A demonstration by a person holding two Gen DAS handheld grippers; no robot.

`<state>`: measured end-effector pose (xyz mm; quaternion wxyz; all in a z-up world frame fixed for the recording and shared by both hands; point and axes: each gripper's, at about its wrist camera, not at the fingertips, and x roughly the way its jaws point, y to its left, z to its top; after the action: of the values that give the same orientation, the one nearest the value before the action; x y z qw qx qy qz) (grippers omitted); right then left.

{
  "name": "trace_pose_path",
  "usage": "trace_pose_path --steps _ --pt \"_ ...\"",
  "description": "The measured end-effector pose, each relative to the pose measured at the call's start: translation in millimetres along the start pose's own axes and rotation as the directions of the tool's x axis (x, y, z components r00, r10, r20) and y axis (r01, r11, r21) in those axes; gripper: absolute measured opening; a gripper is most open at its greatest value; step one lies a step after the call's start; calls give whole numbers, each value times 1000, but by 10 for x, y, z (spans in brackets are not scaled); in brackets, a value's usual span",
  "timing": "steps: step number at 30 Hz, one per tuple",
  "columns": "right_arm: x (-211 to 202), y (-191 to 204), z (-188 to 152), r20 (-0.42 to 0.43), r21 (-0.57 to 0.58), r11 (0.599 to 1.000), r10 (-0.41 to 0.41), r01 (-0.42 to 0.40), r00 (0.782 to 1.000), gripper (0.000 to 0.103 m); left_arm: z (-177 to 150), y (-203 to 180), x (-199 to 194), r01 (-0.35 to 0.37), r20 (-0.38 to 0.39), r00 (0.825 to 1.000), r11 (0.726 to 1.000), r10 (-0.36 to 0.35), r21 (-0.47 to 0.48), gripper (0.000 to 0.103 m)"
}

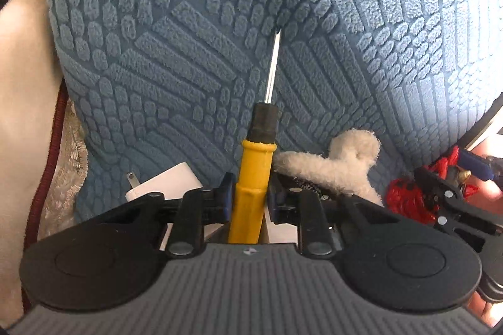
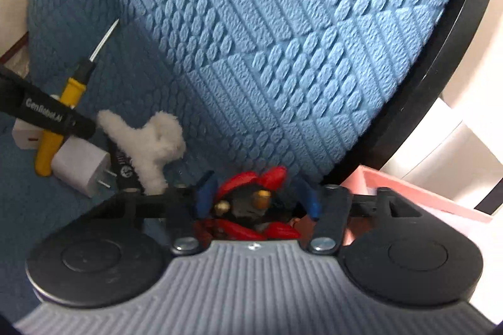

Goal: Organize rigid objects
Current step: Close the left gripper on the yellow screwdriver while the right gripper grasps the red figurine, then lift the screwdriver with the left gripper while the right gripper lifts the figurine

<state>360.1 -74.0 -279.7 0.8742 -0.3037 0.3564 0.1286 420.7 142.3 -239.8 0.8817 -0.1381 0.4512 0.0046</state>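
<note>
Left wrist view showed a white charger (image 1: 171, 182) left of the jaws, the left gripper (image 1: 250, 196) pinching a yellow-handled screwdriver (image 1: 253, 178) with a black collar, and a white fuzzy clip (image 1: 336, 167) to their right. Right gripper (image 2: 256, 200) clamped a red ornament (image 2: 251, 200) with brass beads over the blue cloth (image 2: 267, 52).

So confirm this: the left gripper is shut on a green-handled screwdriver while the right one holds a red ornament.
Wrong colour. The left gripper is shut on a yellow-handled screwdriver, as the left wrist view shows. The right gripper does hold the red ornament with small brass bells.
</note>
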Motion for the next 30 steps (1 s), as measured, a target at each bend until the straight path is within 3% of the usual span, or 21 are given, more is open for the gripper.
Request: trace_pose_path --steps 6,10,18,20,27,30 --pt "-15 5 -14 6 6 1000 30 -30 1000 47 -41 50 -41 2 -5 1000 1000 -2 1 24" --pt "-123 -118 32 9 36 998 60 -61 998 36 -116 3 -263 14 -7 1000 1000 -14 -22 23" --pt "-331 -310 65 15 89 987 132 -133 991 28 -294 -155 -529 47 -8 999 998 -47 -35 22" --pt "-386 -354 60 17 114 981 153 -154 988 13 -359 -154 -652 55 0 998 997 -55 -53 21" --pt "-742 -453 -22 6 184 959 216 -214 976 13 -541 -175 -965 95 35 995 986 -91 -135 21" --pt "-867 -459 -56 8 188 956 228 -225 974 13 -635 -265 -1034 106 27 994 986 -103 -129 21"
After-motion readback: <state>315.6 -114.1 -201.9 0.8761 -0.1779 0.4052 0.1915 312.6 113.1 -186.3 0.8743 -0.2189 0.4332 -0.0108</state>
